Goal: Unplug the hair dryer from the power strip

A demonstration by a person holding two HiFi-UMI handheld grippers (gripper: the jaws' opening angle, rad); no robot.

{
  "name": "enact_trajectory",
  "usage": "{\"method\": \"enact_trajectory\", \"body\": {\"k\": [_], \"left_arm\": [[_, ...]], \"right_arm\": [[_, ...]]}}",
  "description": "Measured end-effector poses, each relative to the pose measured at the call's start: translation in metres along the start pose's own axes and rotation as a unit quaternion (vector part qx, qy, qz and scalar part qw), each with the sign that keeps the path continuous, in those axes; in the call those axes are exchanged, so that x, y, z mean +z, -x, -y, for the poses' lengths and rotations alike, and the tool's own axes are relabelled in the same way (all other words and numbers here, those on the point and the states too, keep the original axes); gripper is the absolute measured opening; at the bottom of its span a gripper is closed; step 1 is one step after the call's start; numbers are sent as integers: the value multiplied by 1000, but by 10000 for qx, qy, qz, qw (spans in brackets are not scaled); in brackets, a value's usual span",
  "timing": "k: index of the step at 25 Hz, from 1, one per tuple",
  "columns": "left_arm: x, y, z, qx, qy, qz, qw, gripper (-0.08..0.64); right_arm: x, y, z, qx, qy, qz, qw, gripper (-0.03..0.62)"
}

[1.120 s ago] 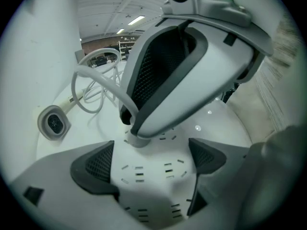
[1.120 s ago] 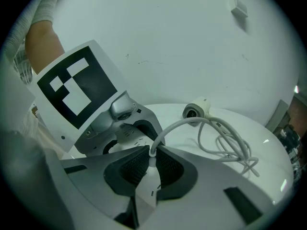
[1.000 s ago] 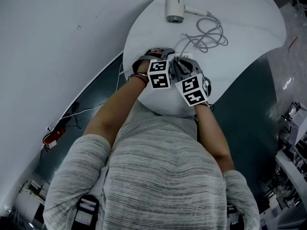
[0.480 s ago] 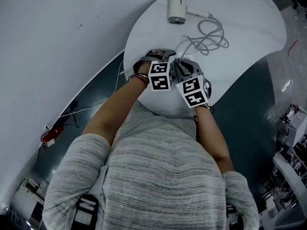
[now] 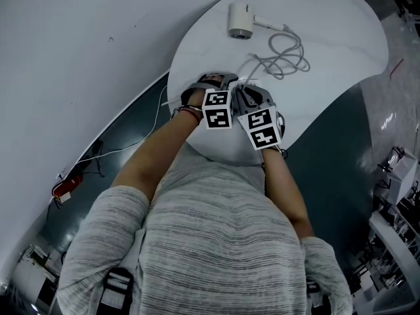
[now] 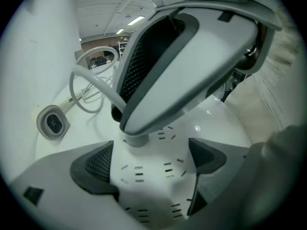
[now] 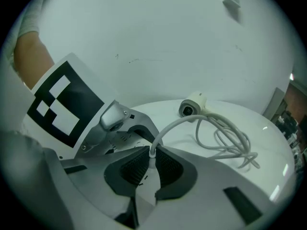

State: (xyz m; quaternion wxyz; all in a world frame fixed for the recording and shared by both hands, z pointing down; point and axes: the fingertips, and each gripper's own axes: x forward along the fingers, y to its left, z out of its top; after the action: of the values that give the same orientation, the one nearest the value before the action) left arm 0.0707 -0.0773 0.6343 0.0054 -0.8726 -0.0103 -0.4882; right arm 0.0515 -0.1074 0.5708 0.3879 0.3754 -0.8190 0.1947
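Note:
The white hair dryer (image 5: 240,20) lies at the far side of the round white table (image 5: 335,18), its cord (image 5: 283,52) looped beside it. Both grippers meet near the table's middle and hide the power strip in the head view. In the left gripper view the white power strip (image 6: 148,181) lies between the pads, and my left gripper (image 6: 149,164) is shut on it. My right gripper (image 7: 151,169) is shut on the white plug (image 7: 152,163), from which the cord (image 7: 177,123) arcs up toward the hair dryer (image 7: 193,104). The plug (image 6: 136,139) still stands on the strip.
A pale wall runs along the table's left side. On the dark floor to the left lie a thin cable (image 5: 125,151) and a red object (image 5: 62,189). Shelving with equipment (image 5: 397,176) stands at the right edge.
Both grippers stay at the same spot on the table. The right gripper's marker cube has tilted slightly. The head view has shifted a little.

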Motion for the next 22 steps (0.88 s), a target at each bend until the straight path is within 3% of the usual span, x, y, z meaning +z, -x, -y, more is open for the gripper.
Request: {"method": "enact_trajectory", "body": {"k": [2, 9, 14, 22], "left_arm": [[0, 0, -1, -1, 40, 2, 10000, 479], [1, -1, 0, -20, -7, -14, 10000, 479], [-1, -1, -1, -37, 7, -31, 10000, 479], [-3, -2, -1, 2, 1, -49, 10000, 479]], "right_arm": [[3, -1, 1, -1, -105, 59, 9999, 54], [-7, 9, -7, -230, 243, -105, 9994, 54], [22, 31, -9, -301, 314, 484, 9979, 54], [39, 54, 22, -469, 223, 664, 9964, 55]]}}
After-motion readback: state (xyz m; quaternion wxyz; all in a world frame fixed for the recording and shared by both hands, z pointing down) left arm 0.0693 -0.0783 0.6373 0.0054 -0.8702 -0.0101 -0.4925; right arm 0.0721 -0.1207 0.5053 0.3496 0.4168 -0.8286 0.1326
